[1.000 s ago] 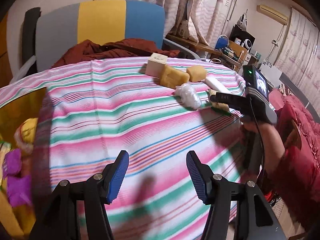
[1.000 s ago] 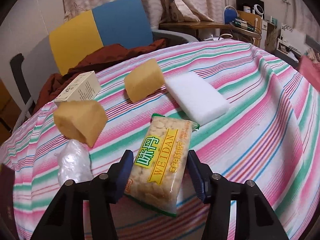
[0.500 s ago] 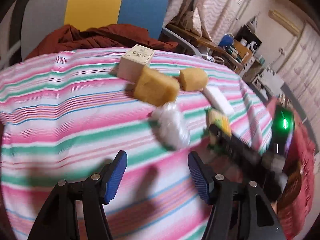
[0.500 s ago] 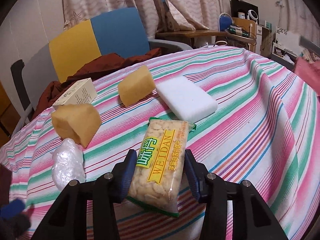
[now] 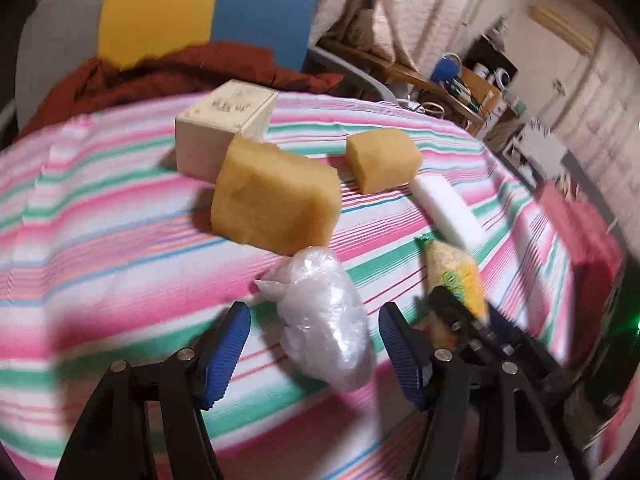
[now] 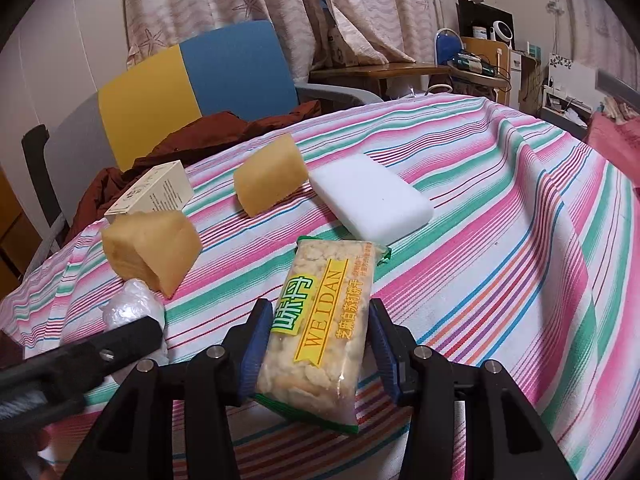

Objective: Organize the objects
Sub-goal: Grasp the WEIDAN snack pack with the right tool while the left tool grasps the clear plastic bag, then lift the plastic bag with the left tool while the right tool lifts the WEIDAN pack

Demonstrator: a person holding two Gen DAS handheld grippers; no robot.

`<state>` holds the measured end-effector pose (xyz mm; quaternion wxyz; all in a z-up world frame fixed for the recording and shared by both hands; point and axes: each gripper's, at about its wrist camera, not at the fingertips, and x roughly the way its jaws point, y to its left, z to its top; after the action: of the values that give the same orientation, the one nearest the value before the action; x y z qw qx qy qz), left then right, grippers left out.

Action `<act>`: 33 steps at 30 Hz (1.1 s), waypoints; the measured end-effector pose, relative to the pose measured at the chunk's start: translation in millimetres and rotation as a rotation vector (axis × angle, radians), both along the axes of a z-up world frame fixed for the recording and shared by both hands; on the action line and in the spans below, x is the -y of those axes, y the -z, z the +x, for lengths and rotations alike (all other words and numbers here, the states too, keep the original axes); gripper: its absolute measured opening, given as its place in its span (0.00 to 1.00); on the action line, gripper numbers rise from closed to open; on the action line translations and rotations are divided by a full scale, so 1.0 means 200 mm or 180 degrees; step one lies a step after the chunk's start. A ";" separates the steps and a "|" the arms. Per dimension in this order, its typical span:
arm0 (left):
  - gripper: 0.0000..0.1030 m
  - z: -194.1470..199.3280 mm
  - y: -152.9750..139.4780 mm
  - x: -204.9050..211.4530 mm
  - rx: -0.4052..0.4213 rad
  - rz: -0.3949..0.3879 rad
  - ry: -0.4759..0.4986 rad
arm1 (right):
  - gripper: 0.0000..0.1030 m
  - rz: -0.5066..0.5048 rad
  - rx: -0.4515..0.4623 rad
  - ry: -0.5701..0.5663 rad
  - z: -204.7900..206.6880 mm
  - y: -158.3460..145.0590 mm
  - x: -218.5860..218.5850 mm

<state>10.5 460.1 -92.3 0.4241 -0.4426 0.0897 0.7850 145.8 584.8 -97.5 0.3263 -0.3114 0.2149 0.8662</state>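
Now the left gripper point(image 5: 314, 340) is closing in on the crumpled clear plastic bag point(image 5: 324, 316), having swung across the striped tablecloth point(image 5: 120, 216) from its bare near side; its jaws have just been opening and are standing wide, the bag lying between them but not yet pinched. Meanwhile the right gripper point(image 6: 318, 344) has just been closing and is now pressing both pads on the cracker packet point(image 6: 320, 320), so two pickups are starting at once. The bag is lying near the middle of the table, just in front of the larger yellow sponge point(image 5: 276, 200).
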 end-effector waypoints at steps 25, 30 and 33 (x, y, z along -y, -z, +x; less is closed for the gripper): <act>0.32 0.00 0.00 0.45 -0.0462 0.0138 -0.0157 | 0.46 0.0214 0.0193 -0.0028 -0.04 -0.01 0.04; 0.32 0.02 0.00 0.51 -0.0458 0.0179 -0.0196 | 0.44 0.0461 0.0276 -0.0152 -0.07 -0.04 0.12; 0.32 0.05 0.00 0.53 -0.0493 0.0190 -0.0157 | 0.44 0.0647 0.0318 -0.0252 -0.09 -0.06 0.19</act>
<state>19.6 354.3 -91.4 0.4094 -0.3698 0.0878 0.8294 128.7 546.3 -85.6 0.3321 -0.3278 0.0970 0.8791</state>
